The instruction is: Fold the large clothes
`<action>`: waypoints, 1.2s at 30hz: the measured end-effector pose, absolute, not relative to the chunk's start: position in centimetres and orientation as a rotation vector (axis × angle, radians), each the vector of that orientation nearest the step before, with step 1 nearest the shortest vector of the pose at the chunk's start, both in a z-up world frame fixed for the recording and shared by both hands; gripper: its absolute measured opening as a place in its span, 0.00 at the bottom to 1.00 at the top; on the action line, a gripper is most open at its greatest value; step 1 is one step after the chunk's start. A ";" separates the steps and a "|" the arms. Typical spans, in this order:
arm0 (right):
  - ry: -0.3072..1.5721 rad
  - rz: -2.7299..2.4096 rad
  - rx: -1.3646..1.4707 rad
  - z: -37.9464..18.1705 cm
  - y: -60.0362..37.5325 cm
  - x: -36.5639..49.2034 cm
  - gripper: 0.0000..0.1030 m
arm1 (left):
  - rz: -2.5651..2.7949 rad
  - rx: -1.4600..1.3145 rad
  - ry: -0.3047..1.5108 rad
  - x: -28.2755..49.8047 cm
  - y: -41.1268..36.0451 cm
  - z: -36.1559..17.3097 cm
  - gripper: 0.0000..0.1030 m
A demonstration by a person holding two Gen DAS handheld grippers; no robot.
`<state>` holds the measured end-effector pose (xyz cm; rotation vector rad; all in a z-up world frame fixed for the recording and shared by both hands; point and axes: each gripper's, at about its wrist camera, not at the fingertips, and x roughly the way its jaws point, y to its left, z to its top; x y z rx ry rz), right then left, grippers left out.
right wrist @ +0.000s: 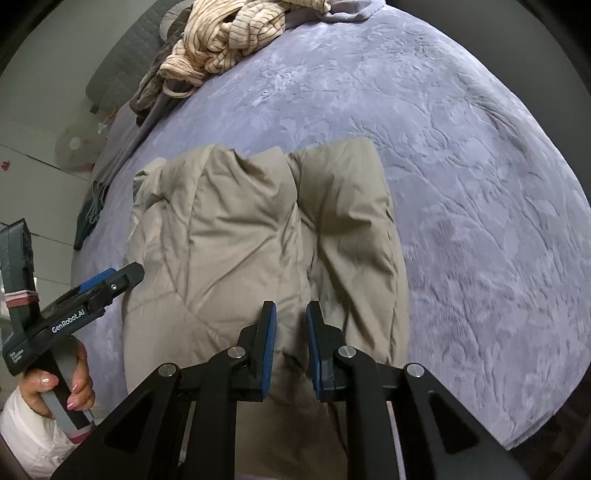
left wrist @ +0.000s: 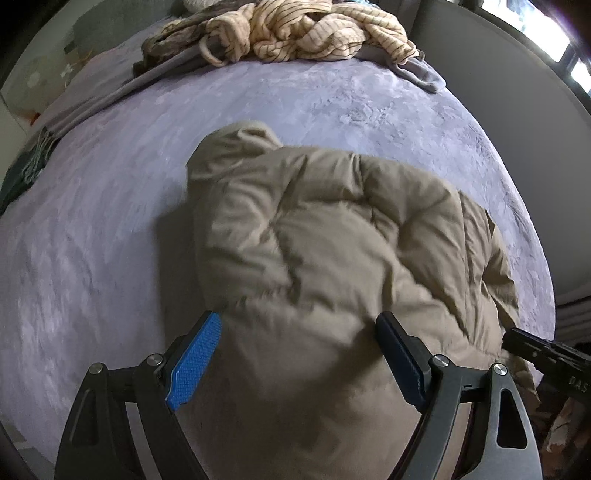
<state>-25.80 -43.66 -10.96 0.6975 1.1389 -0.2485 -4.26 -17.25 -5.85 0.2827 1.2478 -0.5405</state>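
A tan puffer jacket lies folded on a lavender bedspread; it also shows in the right wrist view. My left gripper is open wide, its jaws spread above the near part of the jacket. It also shows at the left of the right wrist view, held by a hand. My right gripper hangs over the jacket's near edge with a narrow gap between its jaws; jacket fabric shows in the gap, but I cannot tell whether it is gripped.
A heap of striped cream clothes and dark garments lies at the far end of the bed; it also shows in the right wrist view. A dark green cloth lies at the bed's left edge. A wall lies to the right.
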 end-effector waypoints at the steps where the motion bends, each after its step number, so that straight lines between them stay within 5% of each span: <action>1: 1.136 -0.255 0.704 -10.9 -43.5 -26.0 0.18 | -0.541 0.279 1.254 -4.4 -16.9 -5.8 0.84; 14: 1.121 -0.368 0.710 -10.1 -42.3 -26.9 0.25 | -0.586 0.231 1.298 -5.0 -13.3 -6.0 0.84; 16: 1.112 -0.384 0.711 -9.6 -42.0 -27.1 0.30 | -0.594 0.232 1.298 -5.0 -12.7 -5.9 0.84; 18: 1.102 -0.406 0.700 -9.0 -41.5 -27.4 0.45 | -0.606 0.232 1.297 -4.9 -12.1 -5.9 0.84; 30: 1.078 -0.490 0.717 -8.8 -38.2 -29.8 0.59 | -0.669 0.249 1.316 -4.9 -9.2 -6.8 0.84; 31: 1.075 -0.491 0.717 -8.7 -38.2 -29.9 0.60 | -0.668 0.252 1.313 -4.9 -9.0 -6.8 0.86; 32: 1.071 -0.493 0.716 -8.6 -38.1 -29.9 0.61 | -0.664 0.253 1.314 -4.9 -8.9 -6.9 1.00; 36: 1.068 -0.499 0.709 -8.1 -38.6 -29.8 0.65 | -0.662 0.240 1.313 -4.8 -8.6 -7.0 1.00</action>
